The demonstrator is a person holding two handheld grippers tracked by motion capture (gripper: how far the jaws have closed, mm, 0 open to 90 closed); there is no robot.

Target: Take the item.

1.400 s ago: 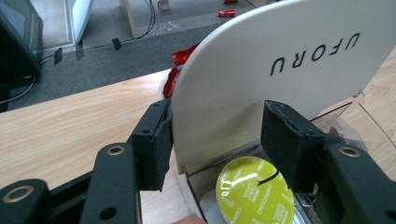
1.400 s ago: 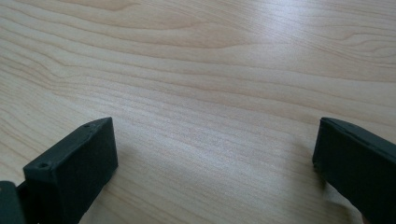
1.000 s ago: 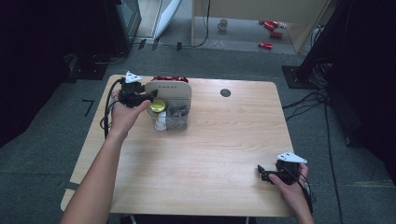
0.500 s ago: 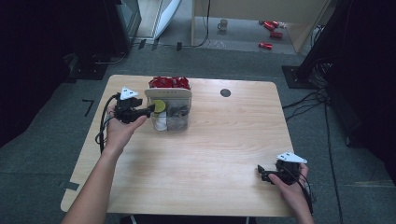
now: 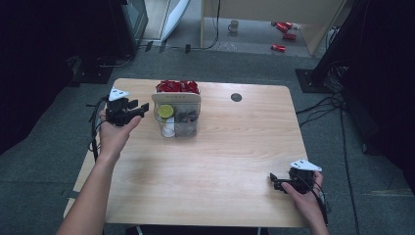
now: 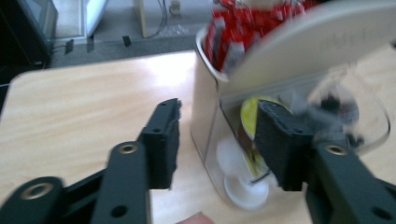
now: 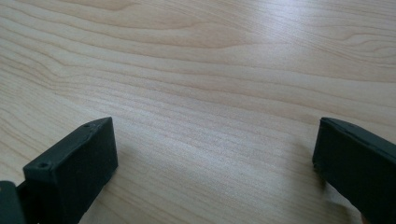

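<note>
Now, nearest to us, the right gripper (image 5: pixel 277 180) sits low over the near right corner of the table (image 5: pixel 220 171), jaws wide apart with nothing but bare wood grain between them in the right gripper view, so this hand looks to be idle. Moving up the table on the left, the left gripper (image 5: pixel 139 108) hangs just beside the clear container (image 5: pixel 177 117), its jaws spread and empty; in the left gripper view they (image 6: pixel 219 140) frame the container's near corner, apart from its wall rather than touching it. That container stands at the far middle of the table, its pale lid (image 6: pixel 317 42) on top, a yellow-green round piece (image 5: pixel 165 111) and a white item (image 6: pixel 243 186) visible through the wall, with dark bits beside them that I cannot identify. Red packets (image 5: pixel 177 86) show just behind it, at its far side. My read: the container is loaded, nothing is gripped, and whatever handling of it is meant remains to be done from the left. The wooden top is pale, with a dark round grommet (image 5: pixel 236 97) far right. Beyond lies a grey floor (image 5: pixel 244 63), cables, a mug (image 5: pixel 234 24) and more red items (image 5: pixel 283 35) far off.
</note>
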